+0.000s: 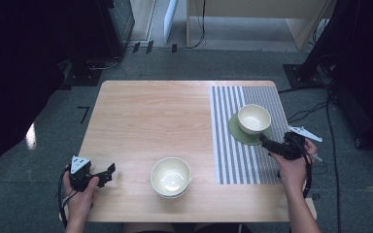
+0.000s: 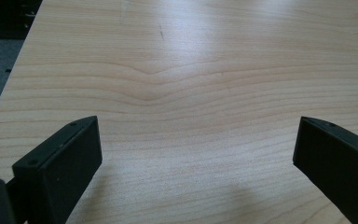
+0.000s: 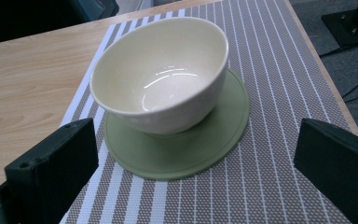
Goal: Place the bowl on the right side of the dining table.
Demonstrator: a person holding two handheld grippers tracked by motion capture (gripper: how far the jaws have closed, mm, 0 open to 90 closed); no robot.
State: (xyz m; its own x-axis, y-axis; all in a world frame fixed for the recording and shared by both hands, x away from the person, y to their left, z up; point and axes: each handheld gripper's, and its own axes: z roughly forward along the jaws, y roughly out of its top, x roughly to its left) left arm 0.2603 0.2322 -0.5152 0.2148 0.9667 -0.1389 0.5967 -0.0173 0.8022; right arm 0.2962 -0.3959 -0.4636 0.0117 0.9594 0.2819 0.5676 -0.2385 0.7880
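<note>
Your right gripper is the one that matters here. Its jaws stand wide apart with nothing between them, and they point straight at the cream bowl, which sits dead ahead and a little above the jaw line in the right gripper view. In the high view the gripper sits just off the near-right edge of the green saucer — close, but not touching it.

Take the saucer as your landmark. The bowl sits on it, pushed toward the far-left part of the disc, so most of the bare green shows on the side nearest your jaws. The saucer lies flat on the striped mat, and the mat covers the right end of the wooden table. The bowl is round, so it has no long axis to line up with; what counts is that its rim is nearer to you than its foot, and that the bowl looks wider than your jaw gap. I judge you would need to take it by the wall, one jaw inside and one outside.

Your left gripper is well away from the saucer, at the near-left corner of the table, jaws likewise spread and empty over bare wood. A second bowl stack stands between the two grippers, near the front edge — nearer your left hand than the saucer is.
</note>
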